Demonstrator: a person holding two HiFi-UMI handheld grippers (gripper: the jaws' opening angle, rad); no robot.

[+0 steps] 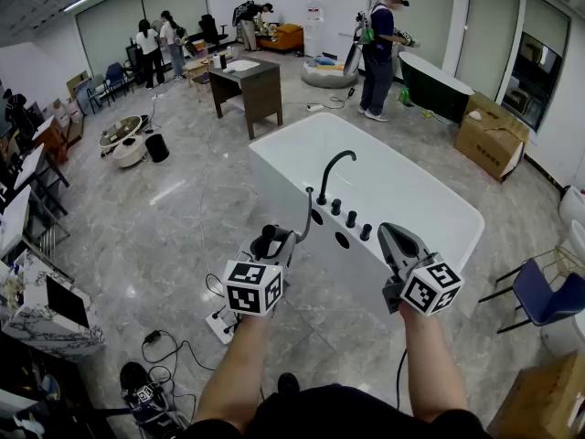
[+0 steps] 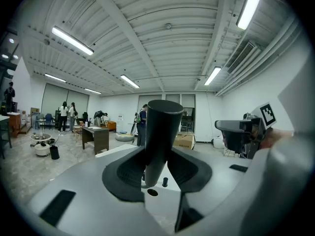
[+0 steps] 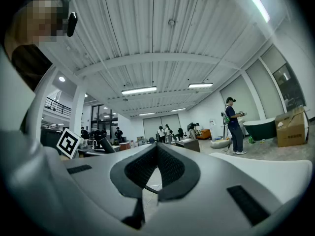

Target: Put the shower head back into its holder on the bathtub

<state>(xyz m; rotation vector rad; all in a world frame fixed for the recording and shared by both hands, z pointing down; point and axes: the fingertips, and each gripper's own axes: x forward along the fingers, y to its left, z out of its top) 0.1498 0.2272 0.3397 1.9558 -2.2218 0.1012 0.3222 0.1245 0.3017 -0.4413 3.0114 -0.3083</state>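
**A:** At the tub's [image 1: 430, 199] near rim, where is the shower head [image 1: 266, 241]?

**B:** Just off that rim, on the floor side. The left gripper [image 1: 279, 245] has it. Its jaws stand partly open and press on the dark handle [image 2: 160, 141] from both sides.

**A:** How does its long axis run?

**B:** About upright, with the top end above the jaws. The hose [image 1: 304, 218] curves from it to the rim beside the faucet [image 1: 331, 170].

**A:** And which way is the holder?

**B:** Ahead of the jaws and a little to the right, on the tub. A dark opening [image 1: 341, 240] sits by the row of knobs [image 1: 351, 219]. The left gripper view shows a hole [image 2: 152, 192] just under the handle's lower end. I take one of these for the holder, but I cannot tell which.

**A:** What about the right gripper [image 1: 388, 236]?

**B:** Its jaws are closed together [image 3: 156, 154] and hold nothing. It hangs near the rim, beyond the knobs' far end.

**A:** So which hand does the work?

**B:** The left one, I think. It would carry the handle over the rim, keep it upright, and lower the bottom end into the opening.
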